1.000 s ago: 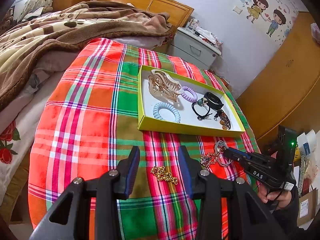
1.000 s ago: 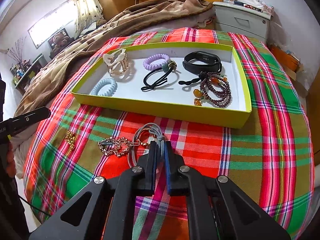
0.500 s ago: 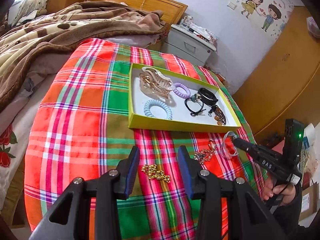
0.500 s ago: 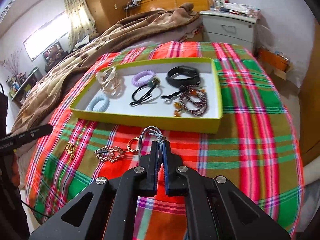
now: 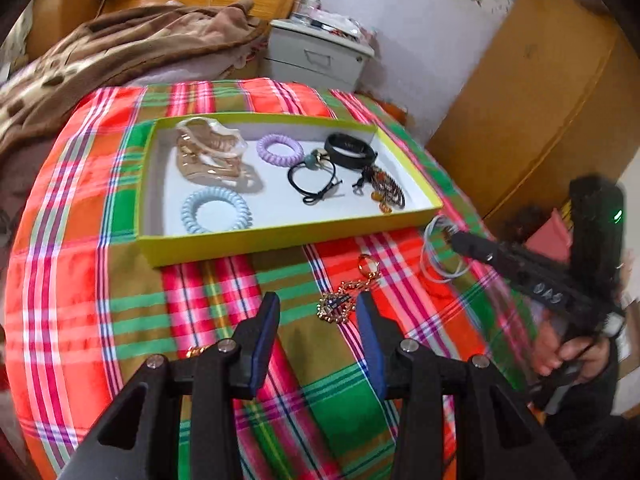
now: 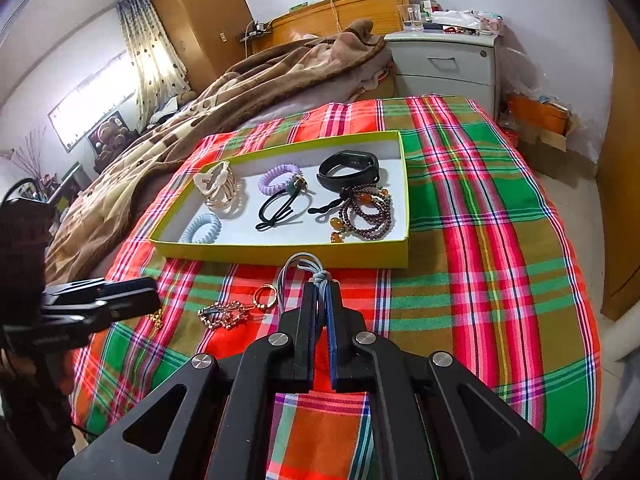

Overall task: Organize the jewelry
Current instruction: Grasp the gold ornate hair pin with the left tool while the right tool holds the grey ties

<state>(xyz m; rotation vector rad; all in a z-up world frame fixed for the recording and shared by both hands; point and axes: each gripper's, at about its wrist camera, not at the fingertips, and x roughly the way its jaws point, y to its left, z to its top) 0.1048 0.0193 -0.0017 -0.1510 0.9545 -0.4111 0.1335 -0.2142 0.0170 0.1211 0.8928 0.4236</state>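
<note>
A yellow-green tray (image 5: 280, 236) (image 6: 280, 254) on the plaid cloth holds a beige hair claw (image 5: 208, 156), a lilac coil tie (image 5: 280, 150), a blue coil tie (image 5: 216, 210), a black elastic (image 5: 314, 176), a black band (image 5: 350, 150) and a bead bracelet (image 6: 366, 218). My right gripper (image 6: 321, 284) (image 5: 454, 236) is shut on a grey cord hair tie (image 6: 300, 268) (image 5: 434, 252), lifted just in front of the tray. My left gripper (image 5: 318, 308) is open above a gold chain with a ring (image 5: 344, 300) (image 6: 234, 312). A second small gold chain (image 5: 196, 352) (image 6: 157, 318) lies further left.
The plaid cloth (image 6: 480, 240) covers a bed end. A brown blanket (image 6: 240, 84) lies behind it. A grey nightstand (image 6: 444, 64) stands at the back right, wooden wardrobe doors (image 5: 540, 92) to the right.
My right gripper has lifted the grey hair tie off the cloth and drawn back from the tray. My left gripper has shifted right, from over the small gold chain to the chain with the ring.
</note>
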